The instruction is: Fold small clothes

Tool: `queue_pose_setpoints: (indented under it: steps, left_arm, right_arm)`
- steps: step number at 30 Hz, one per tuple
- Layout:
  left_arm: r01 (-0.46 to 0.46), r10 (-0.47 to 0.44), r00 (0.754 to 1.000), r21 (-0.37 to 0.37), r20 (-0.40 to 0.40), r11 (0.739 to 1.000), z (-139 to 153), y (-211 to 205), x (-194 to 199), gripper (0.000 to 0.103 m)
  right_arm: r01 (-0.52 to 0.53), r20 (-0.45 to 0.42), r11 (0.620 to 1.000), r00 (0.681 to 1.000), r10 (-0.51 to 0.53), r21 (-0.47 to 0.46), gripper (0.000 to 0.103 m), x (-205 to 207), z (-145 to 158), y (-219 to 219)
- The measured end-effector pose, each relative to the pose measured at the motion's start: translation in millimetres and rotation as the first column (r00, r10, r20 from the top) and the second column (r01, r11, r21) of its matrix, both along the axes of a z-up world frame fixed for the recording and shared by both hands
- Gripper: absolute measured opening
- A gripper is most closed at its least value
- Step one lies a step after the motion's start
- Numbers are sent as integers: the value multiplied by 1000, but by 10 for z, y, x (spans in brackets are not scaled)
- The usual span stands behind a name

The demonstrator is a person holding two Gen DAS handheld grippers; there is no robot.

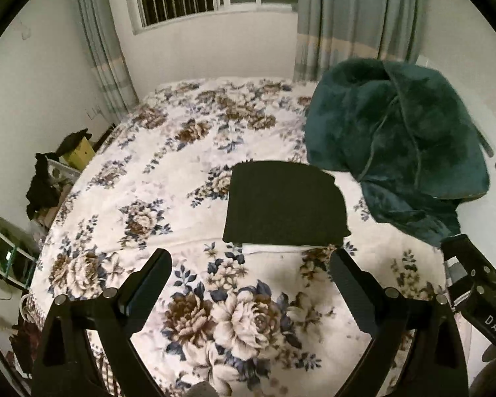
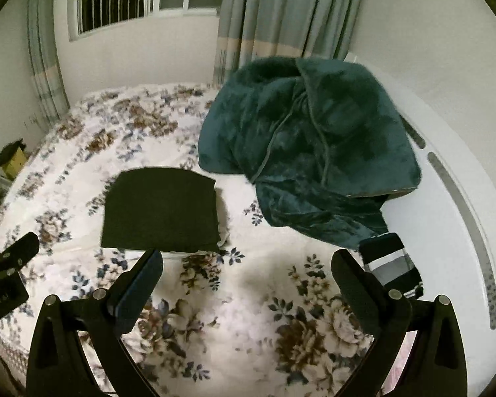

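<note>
left hand-held gripper (image 1: 250,269): wide, empty | right hand-held gripper (image 2: 247,266): wide, empty, letters "DAS" | folded black garment (image 1: 282,203): on bed (image 1: 148,198), ahead of both

Right gripper (image 2: 248,274) spread wide above floral bedspread (image 2: 241,324), empty. Folded black garment (image 2: 160,210) lies flat ahead-left. Teal blanket (image 2: 307,162) heaped beyond. Striped item (image 2: 392,263), possibly a sock, by right finger.
</note>
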State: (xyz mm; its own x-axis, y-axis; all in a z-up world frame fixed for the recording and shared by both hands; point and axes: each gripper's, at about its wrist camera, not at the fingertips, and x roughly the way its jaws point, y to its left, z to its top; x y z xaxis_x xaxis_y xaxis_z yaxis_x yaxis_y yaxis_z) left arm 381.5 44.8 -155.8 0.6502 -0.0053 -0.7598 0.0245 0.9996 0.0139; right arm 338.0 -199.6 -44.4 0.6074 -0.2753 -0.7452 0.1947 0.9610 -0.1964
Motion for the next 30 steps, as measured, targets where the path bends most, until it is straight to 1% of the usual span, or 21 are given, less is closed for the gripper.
queue_pose_setpoints:
  steps: [1, 3, 8, 12, 16, 20, 22, 25, 30]
  left_arm:
    - [1, -1, 1000, -5, 6, 1000, 51, 3, -66, 97]
    - [-2, 3, 999, -23, 33, 1000, 281, 20, -284, 98]
    - [-3, 8, 995, -50, 100, 999, 708, 30, -736, 97]
    - [-5, 13, 990, -59, 140, 998, 932, 56, -1018, 98]
    - [-2, 10, 984, -44, 180, 999, 1123, 66, -1314, 98]
    - [-3, 11, 983, -48, 183, 999, 1161, 99, -1476, 98]
    - [-5, 12, 982, -38, 187, 999, 1169, 97, -1534, 98]
    - [3, 3, 982, -36, 190, 999, 1192, 106, -1635, 98]
    - [-15, 26, 975, -51, 219, 999, 1251, 166, -1738, 99]
  right_arm:
    - [-2, 23, 1000, 1000, 2, -3, 103, -155, 163, 7]
    - [-6, 50, 1000, 999, 6, 1, 103, -358, 387, 15]
    - [-35, 133, 999, 991, 36, -10, 103, -933, 1033, 79]
    - [-59, 192, 998, 979, 61, -14, 103, -1356, 1436, 134]
    - [-69, 224, 998, 972, 66, 4, 103, -1701, 1687, 163]
    - [-78, 263, 997, 962, 73, 8, 103, -1979, 1894, 210]
    - [-86, 275, 996, 958, 81, 6, 103, -2083, 1965, 232]
    - [-90, 289, 996, 954, 84, 5, 103, -2213, 2049, 261]
    - [-99, 282, 995, 955, 93, 8, 103, -2272, 2072, 281]
